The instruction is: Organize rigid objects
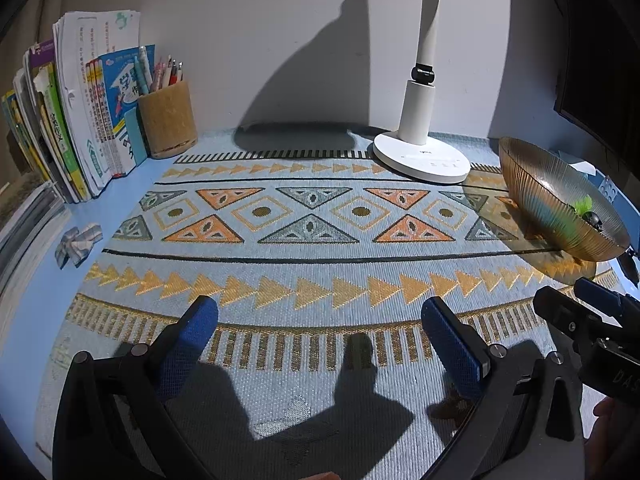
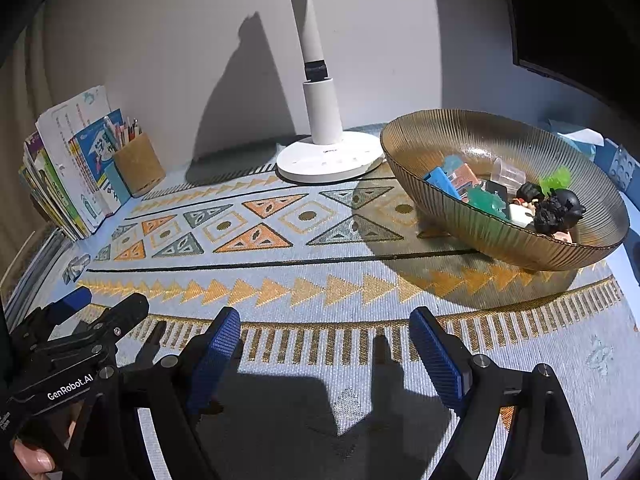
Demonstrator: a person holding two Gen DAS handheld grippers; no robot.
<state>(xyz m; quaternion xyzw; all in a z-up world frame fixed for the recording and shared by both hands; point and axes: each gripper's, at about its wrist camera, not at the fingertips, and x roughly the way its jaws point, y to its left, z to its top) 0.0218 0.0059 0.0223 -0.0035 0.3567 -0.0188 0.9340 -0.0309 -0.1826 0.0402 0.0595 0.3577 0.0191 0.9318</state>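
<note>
A ribbed amber glass bowl (image 2: pixel 472 216) stands at the right of the patterned mat (image 2: pixel 280 264) and holds several small rigid toys: a black figure (image 2: pixel 558 208), a green piece (image 2: pixel 556 179), a blue block (image 2: pixel 442 182), a clear cup (image 2: pixel 508 174). The left wrist view shows the same bowl (image 1: pixel 548 200) at its right edge. My left gripper (image 1: pixel 320 320) hovers open over the mat's near edge, nothing between its blue pads. Beside it my right gripper (image 2: pixel 324 330) is open and empty too, well short of the bowl. A small crumpled grey object (image 1: pixel 78 242) lies on the blue desk at left.
A white desk lamp (image 1: pixel 420 152) stands at the back centre against the wall. Books (image 1: pixel 76 120) and a wooden pen holder (image 1: pixel 168 120) fill the back left corner. A dark monitor (image 2: pixel 576 32) hangs at the upper right. A blue studded block (image 2: pixel 622 166) sits behind the bowl.
</note>
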